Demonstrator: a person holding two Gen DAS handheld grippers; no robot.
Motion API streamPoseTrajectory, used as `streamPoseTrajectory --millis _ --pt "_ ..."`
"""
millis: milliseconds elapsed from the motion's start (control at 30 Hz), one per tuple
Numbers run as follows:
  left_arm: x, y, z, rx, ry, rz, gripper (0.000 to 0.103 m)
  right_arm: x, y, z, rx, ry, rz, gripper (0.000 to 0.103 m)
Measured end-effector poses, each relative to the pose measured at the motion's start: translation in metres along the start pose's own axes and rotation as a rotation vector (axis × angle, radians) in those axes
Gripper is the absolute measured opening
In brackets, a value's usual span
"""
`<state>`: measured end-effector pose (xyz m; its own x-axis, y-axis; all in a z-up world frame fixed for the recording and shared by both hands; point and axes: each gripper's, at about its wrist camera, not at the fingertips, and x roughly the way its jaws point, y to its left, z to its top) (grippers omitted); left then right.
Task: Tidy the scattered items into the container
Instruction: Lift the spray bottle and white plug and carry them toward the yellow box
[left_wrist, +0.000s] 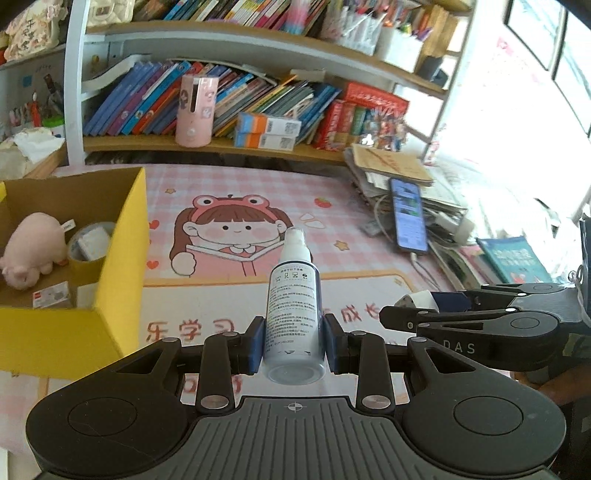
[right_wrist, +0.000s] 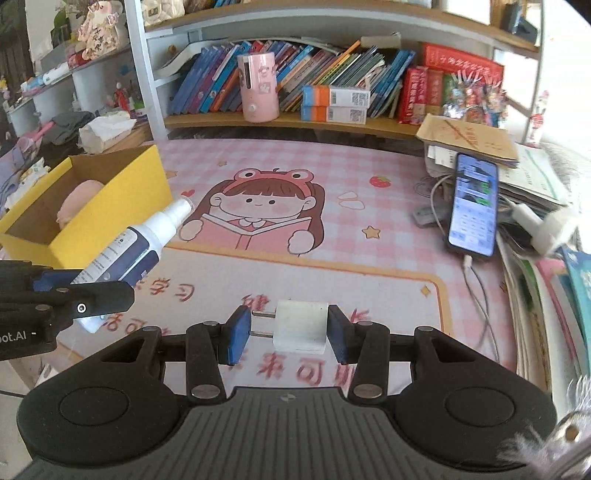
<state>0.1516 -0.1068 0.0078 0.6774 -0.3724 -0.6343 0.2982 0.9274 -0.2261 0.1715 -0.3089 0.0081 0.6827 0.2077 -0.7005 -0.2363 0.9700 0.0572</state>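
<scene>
My left gripper (left_wrist: 293, 341) is shut on a white and blue spray bottle (left_wrist: 293, 306), nozzle pointing away; the bottle also shows in the right wrist view (right_wrist: 129, 251), held above the mat beside the yellow cardboard box (left_wrist: 122, 236). The box (right_wrist: 110, 206) holds a pink plush pig (left_wrist: 31, 247), a tape roll (left_wrist: 90, 243) and a small carton (left_wrist: 51, 295). My right gripper (right_wrist: 290, 328) holds a white plug adapter (right_wrist: 301, 325) between its blue pads, its prongs touching the left pad; it also appears at the right in the left wrist view (left_wrist: 417, 299).
A pink cartoon desk mat (right_wrist: 295, 236) covers the desk. A phone (right_wrist: 474, 206) with a white cable leans on a paper and book stack (right_wrist: 480, 147) at the right. A bookshelf with a pink cylinder (right_wrist: 258, 86) runs along the back.
</scene>
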Motion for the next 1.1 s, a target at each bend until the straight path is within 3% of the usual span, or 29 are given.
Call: streamPoseTrajectory --millis 500,1100 --pt "-0.09 0.046 -0.056 0.012 0.008 -0.067 0.031 -0.068 0.098 -0.065 0.048 -0.014 -0.042 0.042" --pt "-0.152 0.1 -0.093 -0.073 -0.015 -0.002 0.031 -0.08 0.19 -0.078 -0.088 0.004 0.083 0.042"
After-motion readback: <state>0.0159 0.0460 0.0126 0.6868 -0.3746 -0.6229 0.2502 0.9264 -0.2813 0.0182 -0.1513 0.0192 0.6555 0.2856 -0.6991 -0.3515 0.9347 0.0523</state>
